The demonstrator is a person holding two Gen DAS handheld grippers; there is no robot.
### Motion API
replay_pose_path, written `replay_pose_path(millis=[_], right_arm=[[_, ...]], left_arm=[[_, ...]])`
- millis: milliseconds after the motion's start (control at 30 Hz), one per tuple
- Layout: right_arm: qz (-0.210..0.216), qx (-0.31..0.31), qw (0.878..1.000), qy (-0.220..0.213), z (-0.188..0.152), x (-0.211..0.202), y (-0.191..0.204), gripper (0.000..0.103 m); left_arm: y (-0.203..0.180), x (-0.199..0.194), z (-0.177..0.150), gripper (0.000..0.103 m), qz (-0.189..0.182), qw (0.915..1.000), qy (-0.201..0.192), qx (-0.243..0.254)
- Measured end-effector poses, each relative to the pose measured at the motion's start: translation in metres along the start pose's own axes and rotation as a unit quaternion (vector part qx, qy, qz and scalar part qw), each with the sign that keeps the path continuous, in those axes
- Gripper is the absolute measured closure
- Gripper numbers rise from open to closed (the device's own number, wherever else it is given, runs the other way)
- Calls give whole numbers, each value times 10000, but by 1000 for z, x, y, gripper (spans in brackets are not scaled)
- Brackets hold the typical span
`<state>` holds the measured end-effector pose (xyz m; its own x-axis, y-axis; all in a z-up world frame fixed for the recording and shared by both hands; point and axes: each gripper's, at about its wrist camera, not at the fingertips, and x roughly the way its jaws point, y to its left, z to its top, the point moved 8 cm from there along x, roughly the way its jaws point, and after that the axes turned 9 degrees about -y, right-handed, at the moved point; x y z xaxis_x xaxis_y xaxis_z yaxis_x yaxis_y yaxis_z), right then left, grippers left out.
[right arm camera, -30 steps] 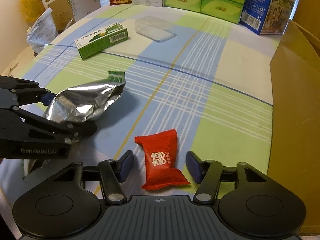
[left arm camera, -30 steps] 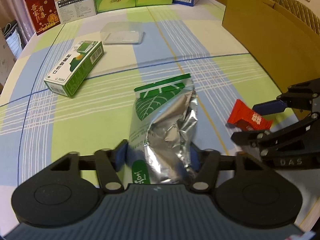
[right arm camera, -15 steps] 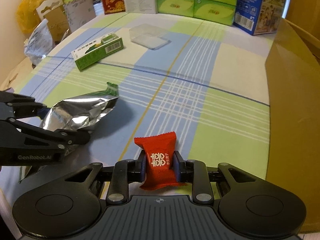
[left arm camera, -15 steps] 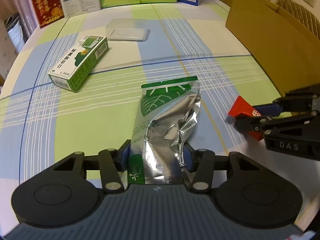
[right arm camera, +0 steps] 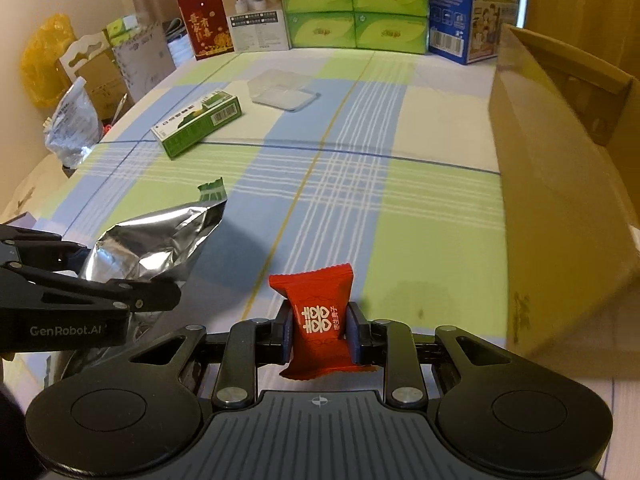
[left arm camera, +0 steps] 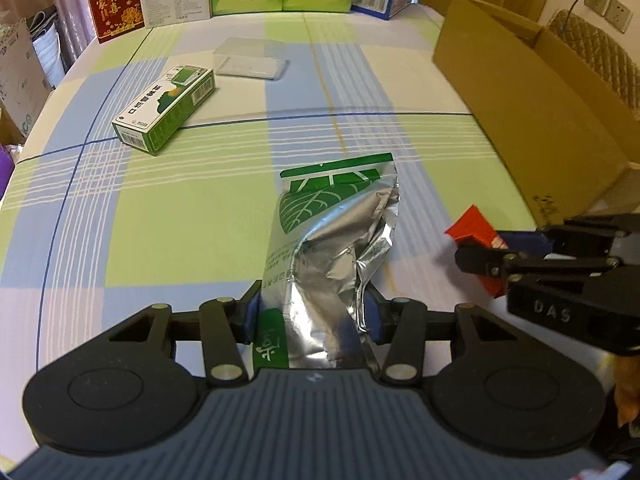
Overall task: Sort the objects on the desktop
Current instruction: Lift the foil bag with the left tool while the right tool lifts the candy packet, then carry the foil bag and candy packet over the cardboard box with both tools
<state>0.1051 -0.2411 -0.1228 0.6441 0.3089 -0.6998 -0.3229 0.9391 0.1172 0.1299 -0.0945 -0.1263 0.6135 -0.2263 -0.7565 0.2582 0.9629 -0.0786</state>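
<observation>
Black grippers, blue-padded fingers (right arm camera: pixel 353 334), silver screws.

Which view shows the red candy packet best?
The right wrist view: the red candy packet sits centred, its white print readable, pinched between the right gripper jaws. The left wrist view shows only a red corner at the right edge, mostly hidden behind that gripper.

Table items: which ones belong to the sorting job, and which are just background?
In the job: foil pouch in left gripper; red candy packet in right gripper; green carton; clear plastic box; cardboard box.

Background: tissue packs, red card.
</observation>
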Motion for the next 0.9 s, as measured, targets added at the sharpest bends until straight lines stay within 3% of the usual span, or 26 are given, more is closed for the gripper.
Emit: replay_pose_path(millis=[600, 900], right_arm=[[-158, 219, 9987, -435, -2, -81, 12, 80], [-359, 395, 9964, -666, 4, -117, -8, 80]], left_arm=[[-36, -77, -7, 59, -73, 9989, -412, -216], [-65, -97, -1, 59, -327, 9978, -542, -210]])
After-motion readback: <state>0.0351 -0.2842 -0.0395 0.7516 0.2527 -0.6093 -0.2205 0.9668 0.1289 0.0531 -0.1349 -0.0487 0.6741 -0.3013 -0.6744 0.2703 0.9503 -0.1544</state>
